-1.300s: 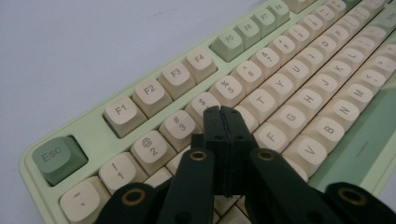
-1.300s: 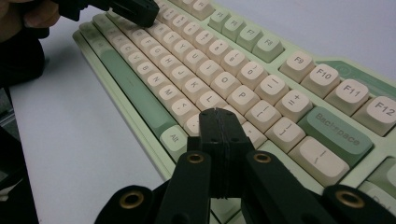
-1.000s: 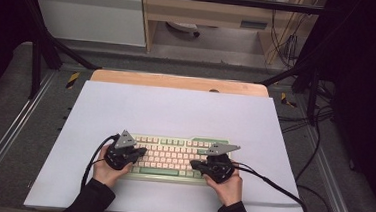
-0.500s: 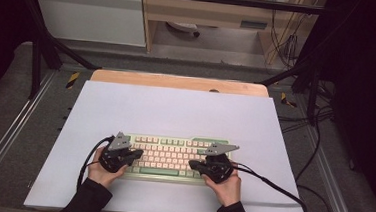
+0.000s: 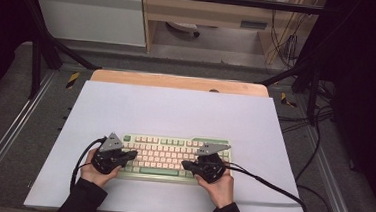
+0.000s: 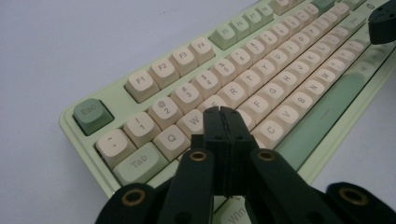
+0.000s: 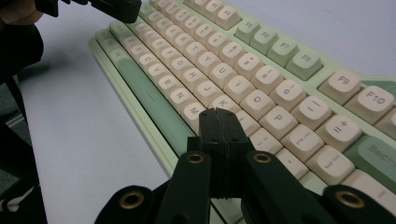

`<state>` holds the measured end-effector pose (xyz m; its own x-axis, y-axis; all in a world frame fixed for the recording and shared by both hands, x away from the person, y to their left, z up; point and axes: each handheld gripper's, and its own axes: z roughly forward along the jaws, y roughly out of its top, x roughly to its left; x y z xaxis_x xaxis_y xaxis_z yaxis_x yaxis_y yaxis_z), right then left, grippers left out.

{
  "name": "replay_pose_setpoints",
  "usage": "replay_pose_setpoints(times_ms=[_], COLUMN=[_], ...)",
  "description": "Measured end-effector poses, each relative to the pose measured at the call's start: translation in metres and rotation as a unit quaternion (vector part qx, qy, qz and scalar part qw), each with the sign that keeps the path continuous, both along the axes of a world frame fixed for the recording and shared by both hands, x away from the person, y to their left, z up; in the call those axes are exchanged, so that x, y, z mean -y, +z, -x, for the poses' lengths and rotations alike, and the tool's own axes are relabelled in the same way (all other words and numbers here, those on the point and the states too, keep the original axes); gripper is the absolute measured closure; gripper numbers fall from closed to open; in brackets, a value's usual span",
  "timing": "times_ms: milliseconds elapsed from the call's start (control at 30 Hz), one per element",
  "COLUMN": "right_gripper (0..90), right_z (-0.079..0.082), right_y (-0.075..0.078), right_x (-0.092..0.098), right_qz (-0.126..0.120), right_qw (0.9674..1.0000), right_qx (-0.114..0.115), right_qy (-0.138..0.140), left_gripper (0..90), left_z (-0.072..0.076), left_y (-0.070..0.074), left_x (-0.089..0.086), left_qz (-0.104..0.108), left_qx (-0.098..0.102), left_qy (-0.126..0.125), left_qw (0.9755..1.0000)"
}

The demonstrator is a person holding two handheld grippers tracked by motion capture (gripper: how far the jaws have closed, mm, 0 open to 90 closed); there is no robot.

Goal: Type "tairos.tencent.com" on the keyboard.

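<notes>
White sheeting covers our table, with broad bare margins behind and beside the green-and-cream keyboard, which lies near the front edge. Our left gripper and right gripper hover over its ends, jaws clenched, empty.

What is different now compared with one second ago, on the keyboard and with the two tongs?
The left tongs moved slightly, their grey plate shifting a little leftward over the keyboard. Nothing was taken hold of or released. The right tongs, both shut, and the keyboard stayed in place.
</notes>
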<state>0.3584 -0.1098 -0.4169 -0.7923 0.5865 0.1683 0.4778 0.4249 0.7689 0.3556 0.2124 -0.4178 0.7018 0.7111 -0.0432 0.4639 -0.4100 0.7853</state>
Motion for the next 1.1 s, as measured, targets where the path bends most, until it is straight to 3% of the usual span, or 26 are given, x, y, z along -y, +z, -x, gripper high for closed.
replay_pose_setpoints(times_ms=[467, 733, 1100], right_gripper=[90.0, 90.0, 90.0], right_z=[-0.003, -0.008, -0.011], right_y=[-0.005, -0.007, -0.012], right_x=[-0.031, -0.04, -0.053], right_qz=[0.011, 0.002, 0.009], right_qw=[0.9998, 0.9999, 0.9997], right_qx=[-0.005, -0.005, -0.009], right_qy=[0.014, 0.014, 0.022], left_gripper=[89.8, 89.8, 89.8], left_z=[0.003, 0.002, 0.002], left_y=[0.003, 0.001, 0.001], left_x=[-0.008, -0.008, -0.009], left_qz=[0.006, 0.006, 0.006], left_qx=[0.0, -0.002, -0.003], left_qy=[-0.004, -0.002, -0.002], left_qw=[1.0, 1.0, 1.0])
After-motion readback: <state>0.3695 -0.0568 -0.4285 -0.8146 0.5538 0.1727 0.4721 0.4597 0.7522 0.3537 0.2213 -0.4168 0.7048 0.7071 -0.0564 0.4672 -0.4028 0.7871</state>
